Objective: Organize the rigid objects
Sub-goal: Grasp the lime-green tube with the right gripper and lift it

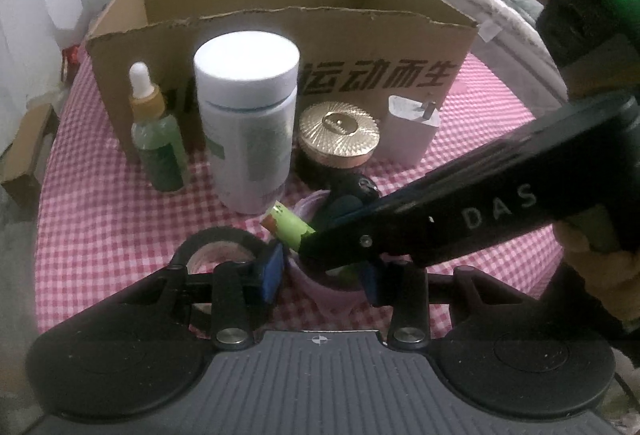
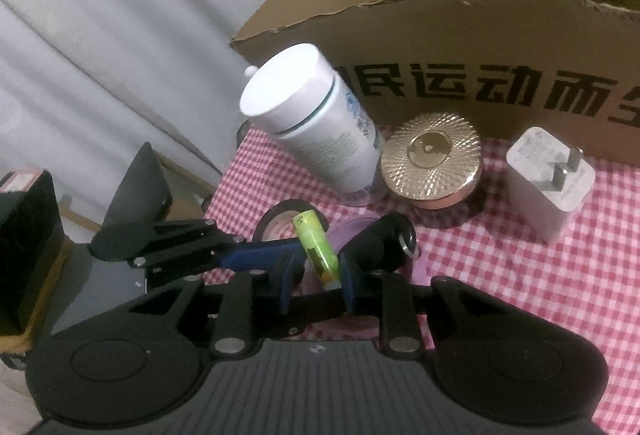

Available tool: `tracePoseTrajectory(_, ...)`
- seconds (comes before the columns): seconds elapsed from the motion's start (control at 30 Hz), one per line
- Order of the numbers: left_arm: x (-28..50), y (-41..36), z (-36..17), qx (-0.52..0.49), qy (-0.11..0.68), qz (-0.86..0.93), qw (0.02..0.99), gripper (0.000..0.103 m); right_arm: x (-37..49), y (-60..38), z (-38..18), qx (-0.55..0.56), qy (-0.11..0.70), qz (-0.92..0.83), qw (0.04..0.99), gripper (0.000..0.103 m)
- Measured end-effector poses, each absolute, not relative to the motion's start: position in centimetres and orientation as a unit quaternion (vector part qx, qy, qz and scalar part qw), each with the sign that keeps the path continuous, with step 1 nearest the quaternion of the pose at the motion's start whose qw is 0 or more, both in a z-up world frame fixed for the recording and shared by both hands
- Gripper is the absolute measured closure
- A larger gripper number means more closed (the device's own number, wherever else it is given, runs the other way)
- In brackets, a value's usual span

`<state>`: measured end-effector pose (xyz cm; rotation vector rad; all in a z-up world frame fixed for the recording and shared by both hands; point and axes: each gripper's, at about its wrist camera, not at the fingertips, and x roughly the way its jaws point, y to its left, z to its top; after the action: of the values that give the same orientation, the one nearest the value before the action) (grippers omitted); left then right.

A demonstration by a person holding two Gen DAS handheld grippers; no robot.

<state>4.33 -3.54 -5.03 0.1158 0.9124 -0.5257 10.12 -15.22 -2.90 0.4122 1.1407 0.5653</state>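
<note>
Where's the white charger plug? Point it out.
The white charger plug stands on the checked cloth at the right in both views, beside the gold-lidded jar, before the cardboard box.

Battery in the cup
We see a lime-green battery (image 2: 316, 249) tilted in the pink cup (image 1: 320, 287) — black key fob (image 2: 380, 243) beside it.

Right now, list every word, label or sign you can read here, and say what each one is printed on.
"运动而生": large black print on the front wall of the cardboard box; the characters before it are partly hidden.
"DAS": pale letters on the black arm of the right gripper.
White bottle: its label print is too small and blurred to read.
Green dropper bottle and green battery: markings unreadable.
</note>
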Motion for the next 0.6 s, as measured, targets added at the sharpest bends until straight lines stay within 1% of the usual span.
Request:
tracePoseTrajectory(0.27, 4.5, -4.6, -5.2, 0.074, 0.417, -0.265, 0.866, 0.063, 11.2, -15.0, -3.0, 0.201, 0.534, 0.251, 0.782, 0.077)
tracePoseTrajectory(0.33, 4.7, -4.6, -5.4, 0.073, 0.418, -0.265, 0.866, 0.067, 11.3, -14.9, -2.8, 0.196, 0.532, 0.249, 0.785, 0.077)
tracePoseTrajectory(0.5, 4.9, -4.2, -5.7, 0.069, 0.418, -0.265, 0.866, 0.068, 11.6, -14.7, -2.9, 0.194, 0.540, 0.241, 0.783, 0.078)
tracePoseTrajectory(0.6, 4.6, -4.1, -5.6, 0.071, 0.413, -0.260, 0.870, 0.075, 11.5, -14.3, -2.8, 0.193, 0.538, 0.240, 0.785, 0.081)
